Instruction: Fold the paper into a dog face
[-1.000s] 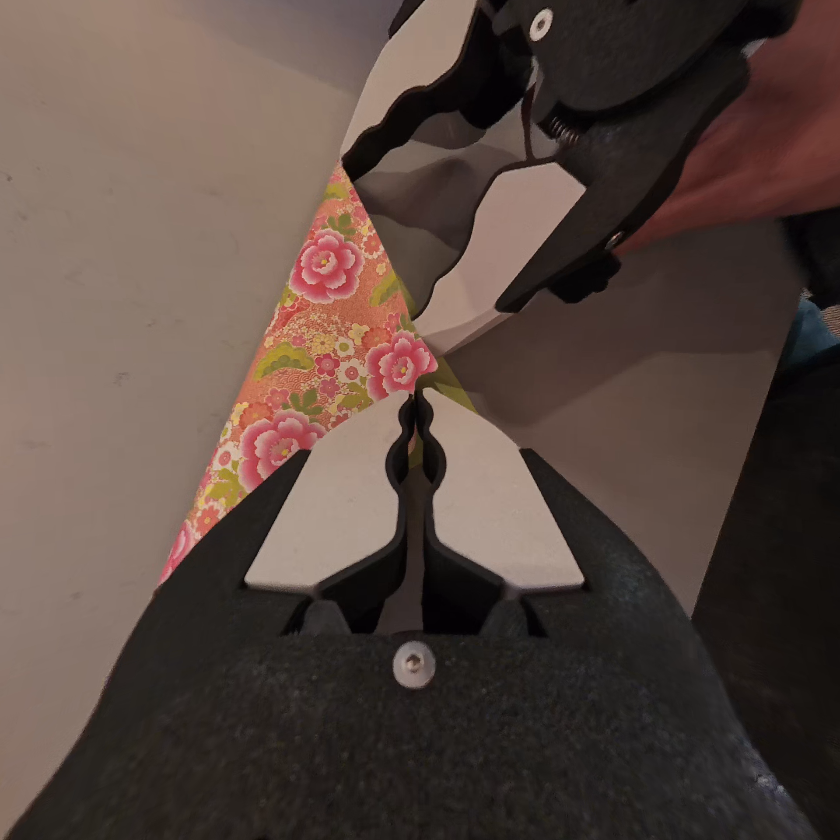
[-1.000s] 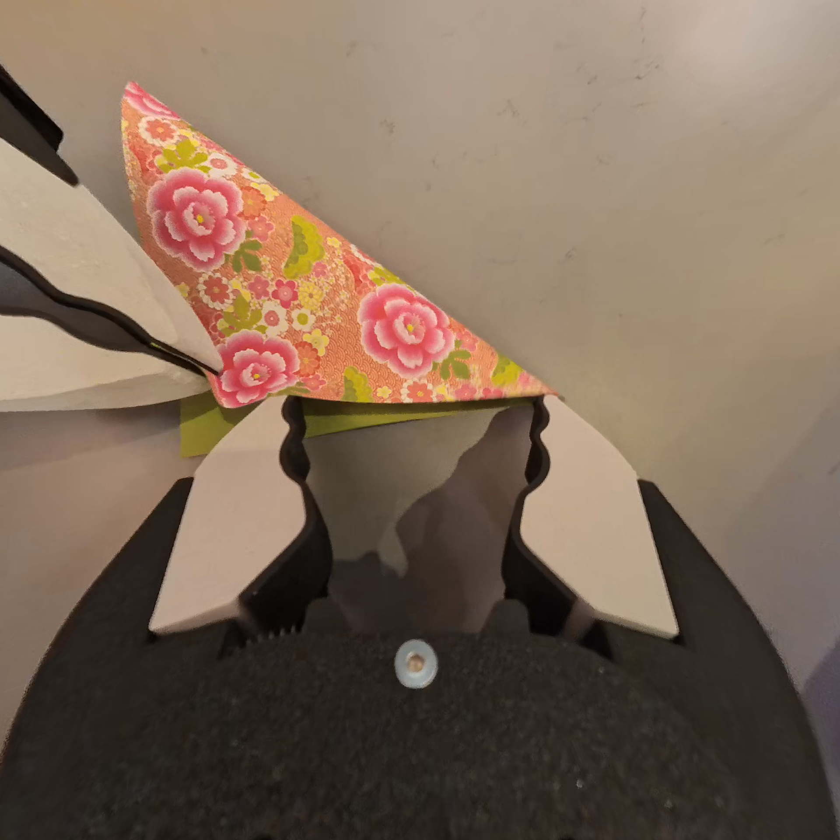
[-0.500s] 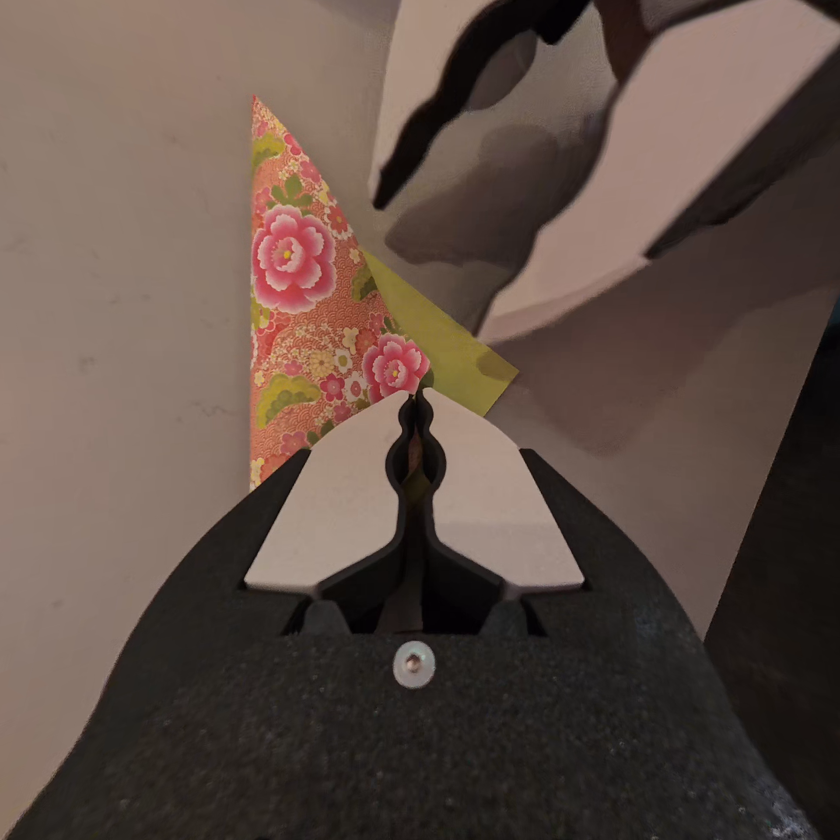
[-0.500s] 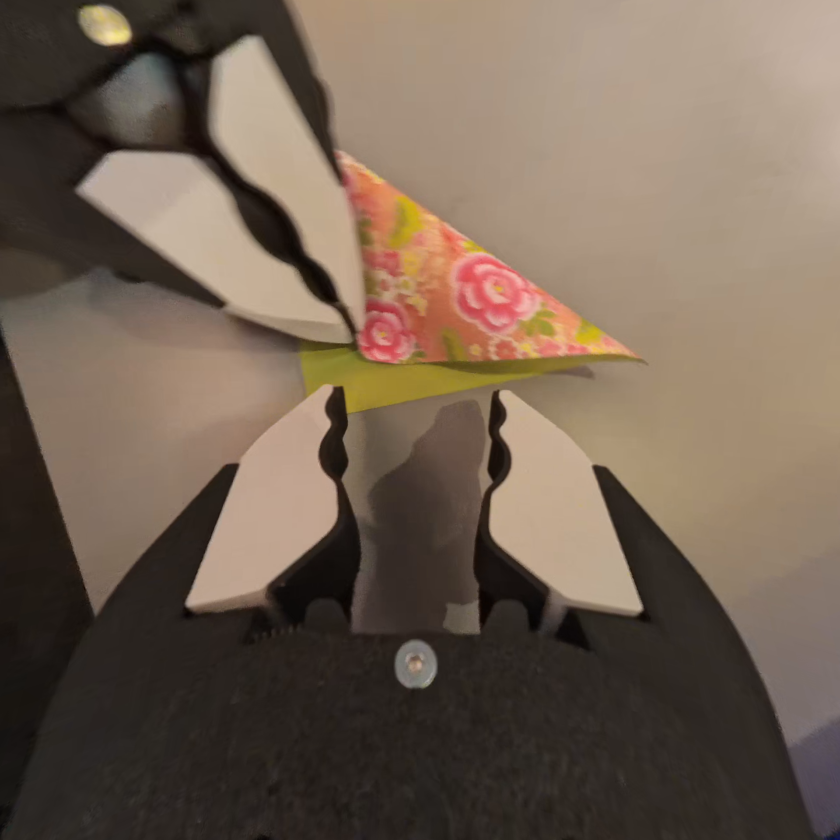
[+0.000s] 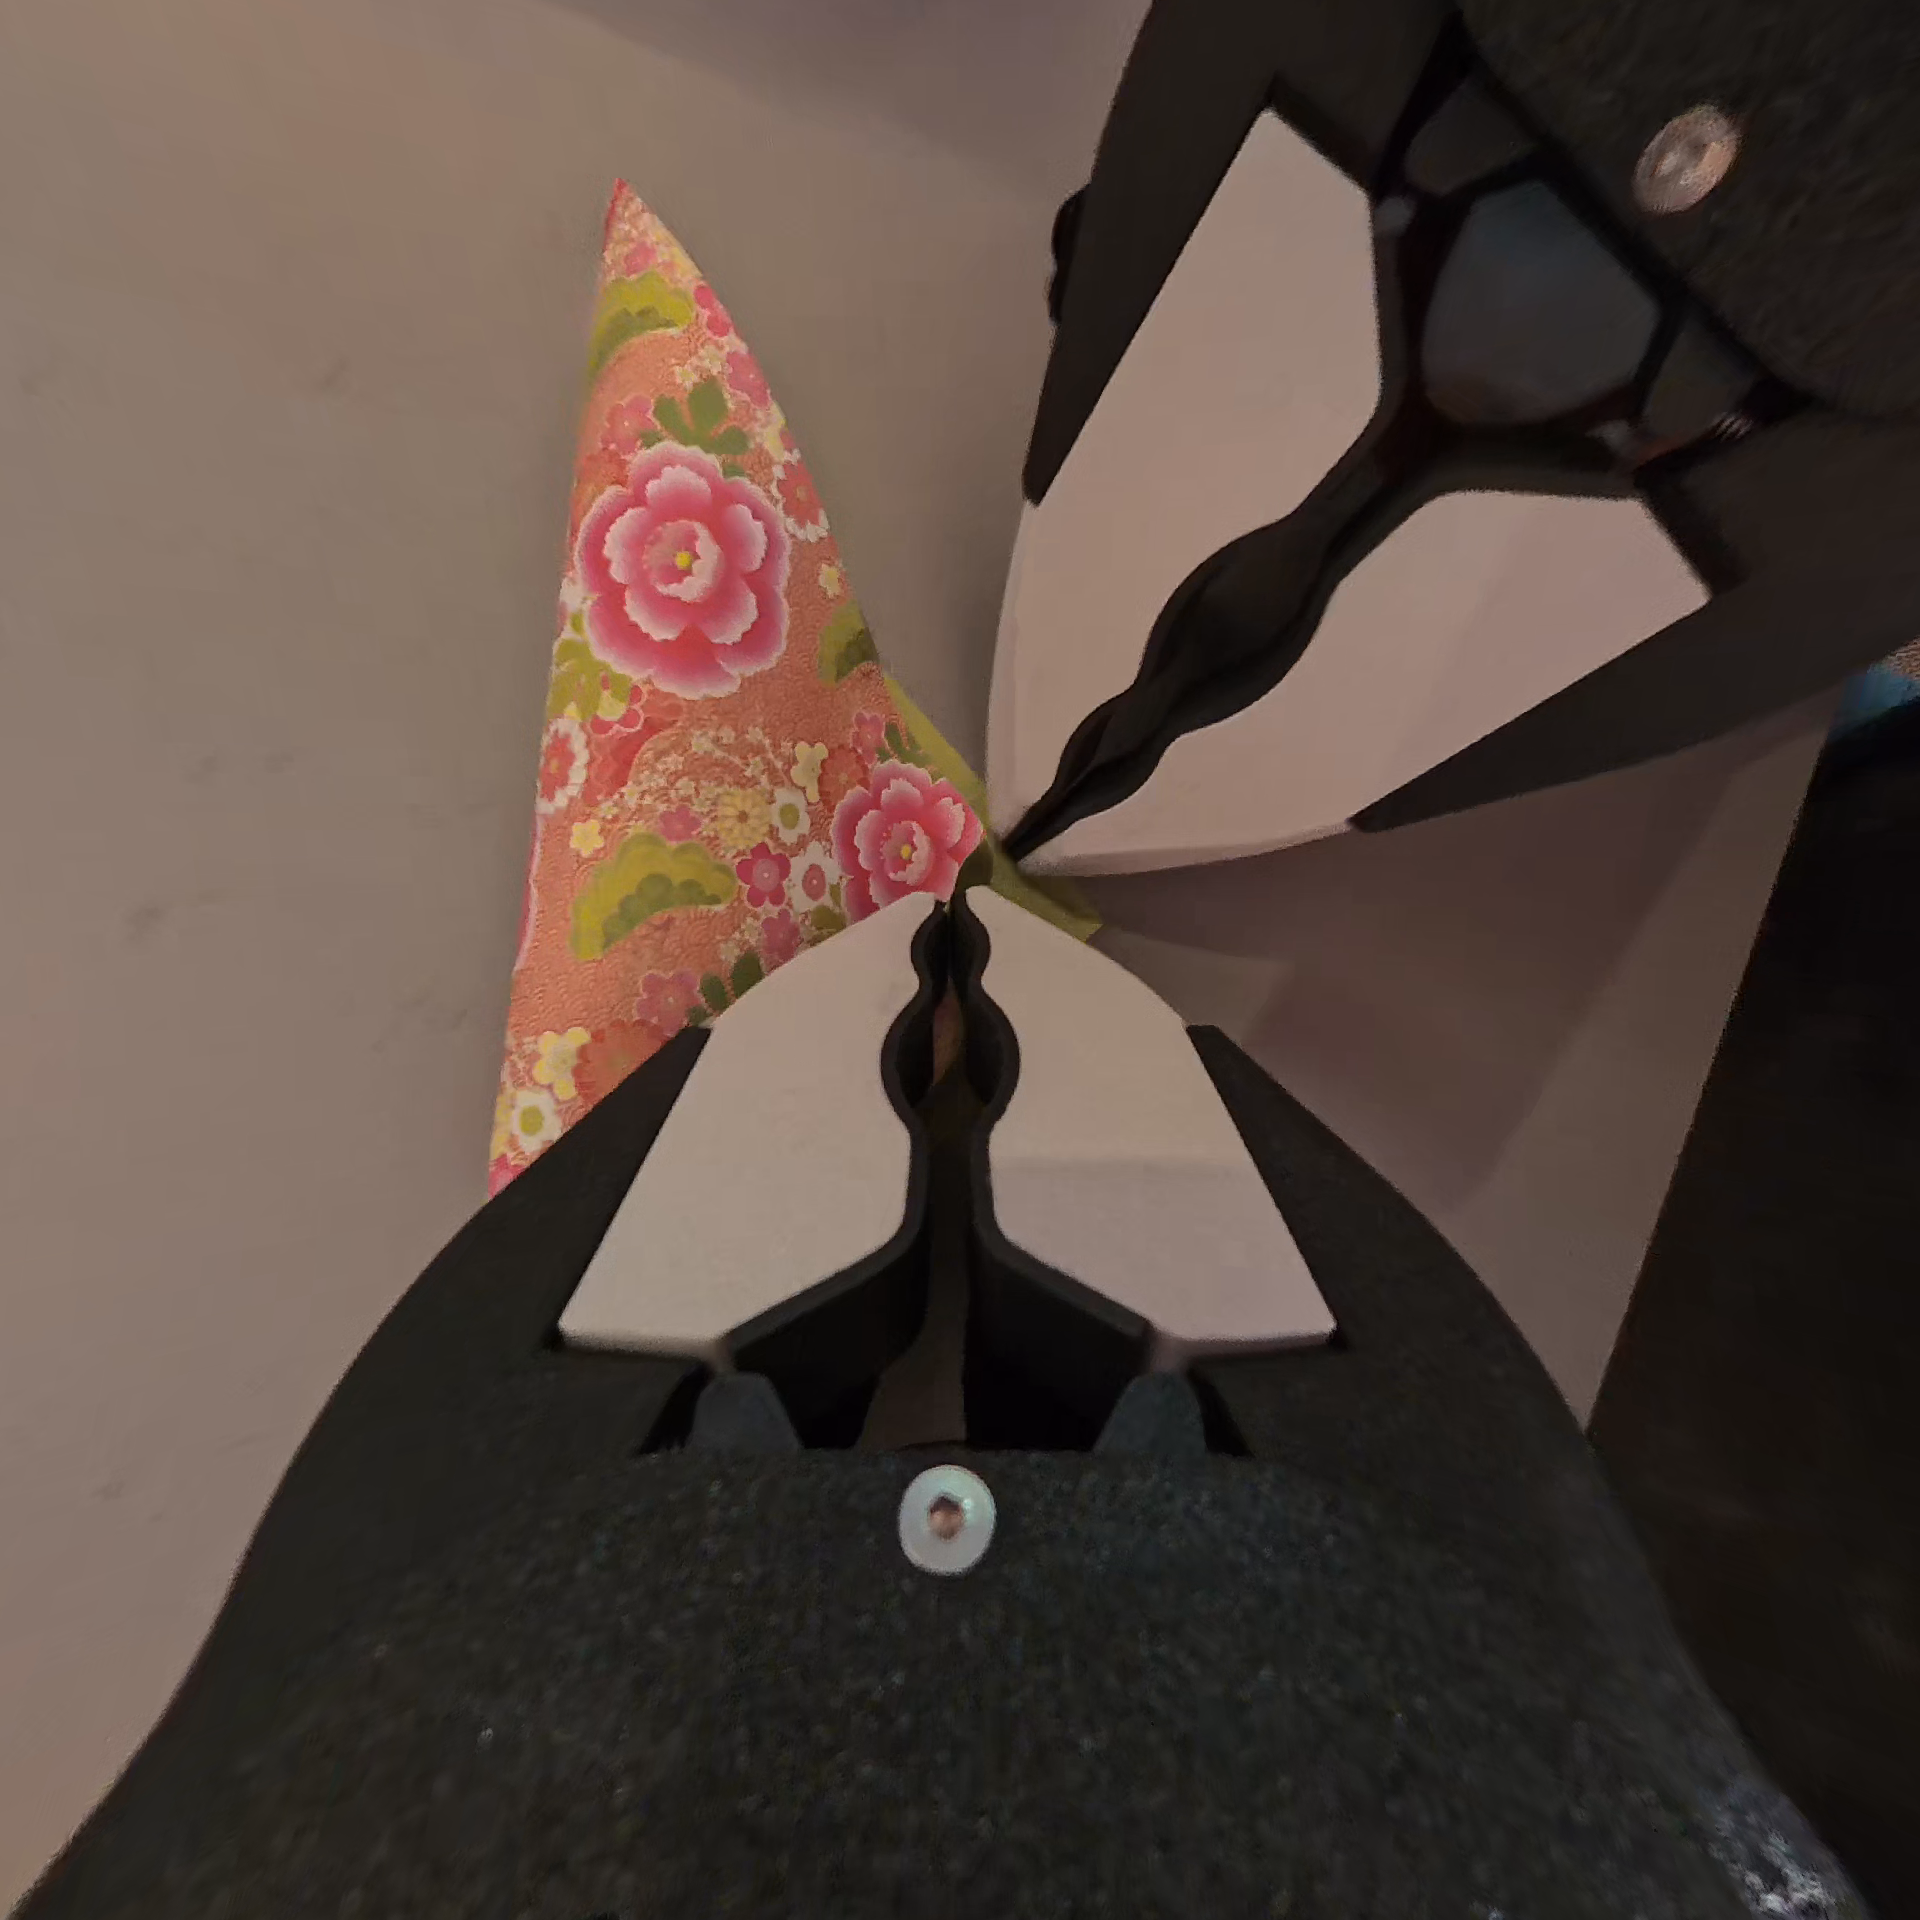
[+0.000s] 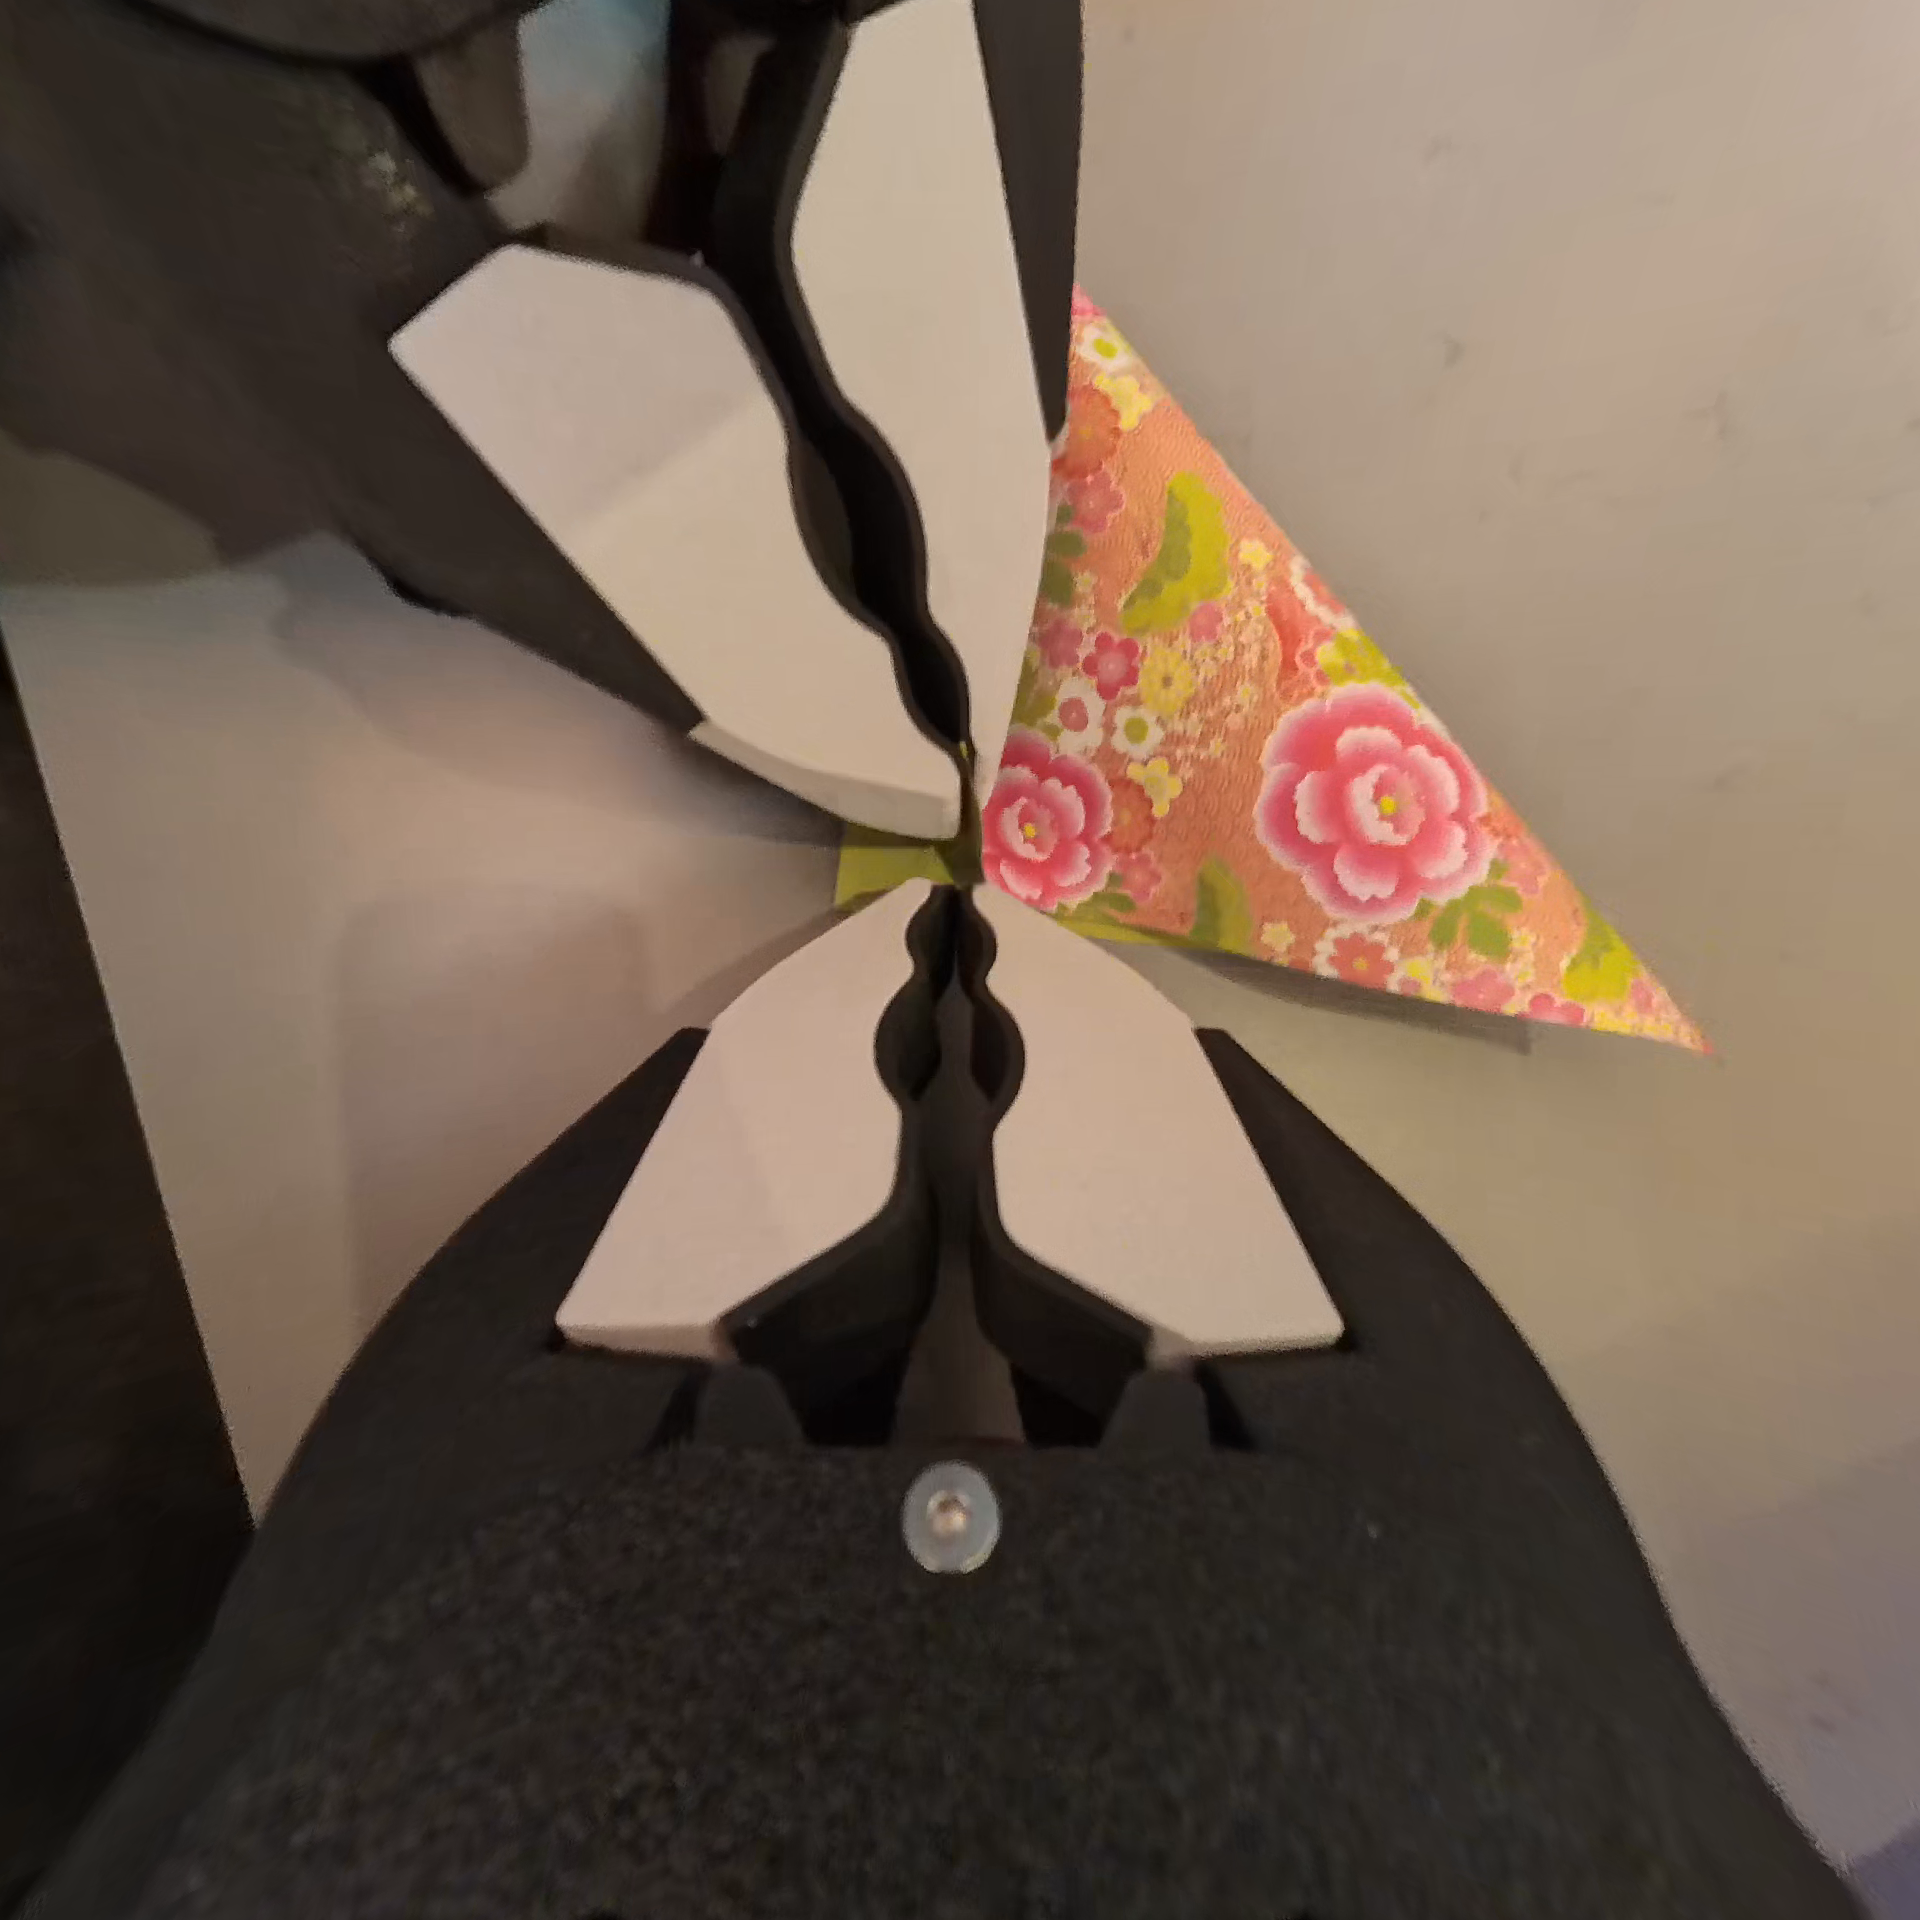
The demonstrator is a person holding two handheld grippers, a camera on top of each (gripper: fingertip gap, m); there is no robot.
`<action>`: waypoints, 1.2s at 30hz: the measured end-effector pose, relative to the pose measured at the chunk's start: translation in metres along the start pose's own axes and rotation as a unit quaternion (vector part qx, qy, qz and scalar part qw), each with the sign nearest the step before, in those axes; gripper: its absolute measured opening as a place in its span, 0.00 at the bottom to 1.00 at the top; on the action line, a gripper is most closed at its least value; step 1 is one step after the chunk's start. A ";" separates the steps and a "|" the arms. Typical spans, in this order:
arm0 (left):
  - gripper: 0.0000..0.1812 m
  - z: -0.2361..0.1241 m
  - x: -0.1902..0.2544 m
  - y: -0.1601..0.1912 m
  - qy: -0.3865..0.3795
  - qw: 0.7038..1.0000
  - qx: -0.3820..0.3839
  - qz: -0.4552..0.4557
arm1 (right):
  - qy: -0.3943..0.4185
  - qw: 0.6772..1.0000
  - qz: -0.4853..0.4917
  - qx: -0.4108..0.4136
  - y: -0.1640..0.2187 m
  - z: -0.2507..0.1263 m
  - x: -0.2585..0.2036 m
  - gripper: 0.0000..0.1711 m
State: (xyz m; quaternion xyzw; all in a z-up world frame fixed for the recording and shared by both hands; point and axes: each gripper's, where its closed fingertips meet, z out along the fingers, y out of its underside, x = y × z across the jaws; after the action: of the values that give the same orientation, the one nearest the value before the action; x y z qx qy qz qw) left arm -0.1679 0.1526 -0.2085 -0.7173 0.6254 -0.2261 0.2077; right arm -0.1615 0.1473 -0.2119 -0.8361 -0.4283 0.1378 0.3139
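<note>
The paper (image 5: pixel 675 675) is a folded triangle, orange with pink flowers, with its plain green underside (image 5: pixel 1049 899) showing at the near corner. It lies on a pale table. My left gripper (image 5: pixel 951 909) is shut on that corner. My right gripper (image 5: pixel 1013 842) comes in from the upper right, shut, with its tips on the same corner right beside the left tips. In the right wrist view the paper (image 6: pixel 1299 790) spreads to the right. There my right gripper (image 6: pixel 956 899) is shut at the green corner (image 6: pixel 883 862), and my left gripper (image 6: pixel 966 790) meets it from above.
The pale table (image 5: pixel 260 727) extends to the left and behind the paper. Its edge runs down the right of the left wrist view, with a dark drop (image 5: pixel 1818 1247) beyond. The same dark area (image 6: pixel 83 1143) shows at the left of the right wrist view. The tips of both grippers are at nearly the same place.
My right gripper has gone from wide open to shut and moved onto the paper's green corner, next to the left tips. The left gripper has kept its hold and the paper has turned.
</note>
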 end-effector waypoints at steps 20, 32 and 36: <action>0.00 0.000 0.008 0.004 -0.002 1.000 -0.011 0.002 | -0.046 0.999 -0.008 0.021 -0.005 -0.009 -0.021 0.00; 0.00 0.000 0.014 0.005 0.010 1.000 -0.014 0.005 | -0.027 1.000 -0.003 0.014 -0.001 0.000 -0.020 0.00; 0.00 0.000 0.014 0.005 0.001 1.000 -0.020 0.014 | -0.054 0.999 0.005 -0.001 0.005 -0.009 -0.015 0.06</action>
State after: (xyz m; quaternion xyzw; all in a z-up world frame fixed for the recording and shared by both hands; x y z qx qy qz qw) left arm -0.1702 0.1384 -0.2104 -0.7123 0.6399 -0.2119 0.1957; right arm -0.1626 0.1289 -0.2091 -0.8299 -0.4406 0.1840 0.2885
